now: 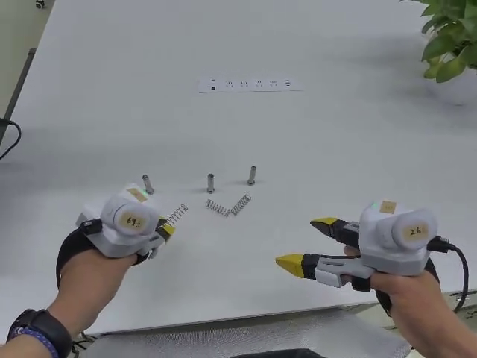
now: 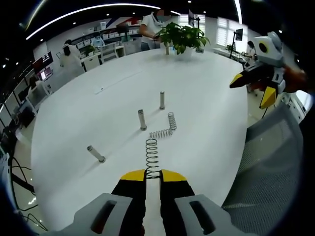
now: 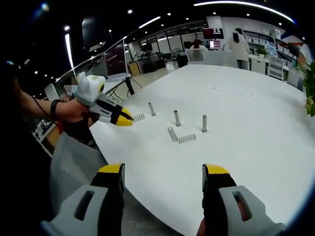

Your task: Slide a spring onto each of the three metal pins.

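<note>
Three short metal pins stand in a row on the white table: left pin (image 1: 147,183), middle pin (image 1: 211,183), right pin (image 1: 252,175). My left gripper (image 1: 165,227) is shut on one end of a spring (image 2: 152,155), which points toward the pins from just short of the left pin (image 2: 96,154). Two loose springs (image 1: 217,209) (image 1: 240,204) lie in a V in front of the middle pin (image 2: 142,119). My right gripper (image 1: 305,242) hovers open and holds nothing near the table's front edge, well right of the pins (image 3: 176,117).
A white power strip (image 1: 250,85) lies at the far middle of the table. A potted plant (image 1: 451,37) stands at the far right corner. A dark cable (image 1: 9,138) hangs off the left edge. People stand in the office beyond.
</note>
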Demonstrator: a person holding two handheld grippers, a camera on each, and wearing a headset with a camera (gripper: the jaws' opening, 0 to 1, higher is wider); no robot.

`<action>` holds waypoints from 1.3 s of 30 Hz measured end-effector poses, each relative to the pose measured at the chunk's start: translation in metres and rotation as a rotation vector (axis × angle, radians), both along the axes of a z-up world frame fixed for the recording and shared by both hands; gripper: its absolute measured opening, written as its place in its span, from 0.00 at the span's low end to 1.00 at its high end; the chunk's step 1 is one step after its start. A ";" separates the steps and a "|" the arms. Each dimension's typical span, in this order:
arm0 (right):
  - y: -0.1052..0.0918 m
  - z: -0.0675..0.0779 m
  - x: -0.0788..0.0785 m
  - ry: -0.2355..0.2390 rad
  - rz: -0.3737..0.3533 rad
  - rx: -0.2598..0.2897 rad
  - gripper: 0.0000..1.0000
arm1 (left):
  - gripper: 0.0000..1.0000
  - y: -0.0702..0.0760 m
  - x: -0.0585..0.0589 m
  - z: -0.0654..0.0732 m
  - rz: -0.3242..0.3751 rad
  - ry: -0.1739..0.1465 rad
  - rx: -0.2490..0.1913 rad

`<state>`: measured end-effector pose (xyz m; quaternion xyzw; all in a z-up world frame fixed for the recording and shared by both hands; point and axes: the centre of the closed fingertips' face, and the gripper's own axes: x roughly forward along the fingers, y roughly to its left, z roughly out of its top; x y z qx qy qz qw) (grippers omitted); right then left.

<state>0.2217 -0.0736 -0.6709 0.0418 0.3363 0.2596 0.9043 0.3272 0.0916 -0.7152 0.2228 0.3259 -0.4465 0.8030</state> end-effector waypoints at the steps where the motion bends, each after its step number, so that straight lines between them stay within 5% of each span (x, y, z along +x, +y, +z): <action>1: 0.001 0.000 0.000 -0.001 0.001 0.002 0.62 | 0.02 -0.001 -0.001 0.000 -0.004 0.000 -0.002; 24: 0.025 -0.002 0.013 -0.010 0.071 0.034 0.59 | 0.02 -0.042 -0.040 0.023 -0.183 -0.032 -0.018; 39: 0.037 -0.001 0.016 -0.022 0.108 0.068 0.52 | 0.02 -0.065 -0.076 0.031 -0.322 -0.052 -0.016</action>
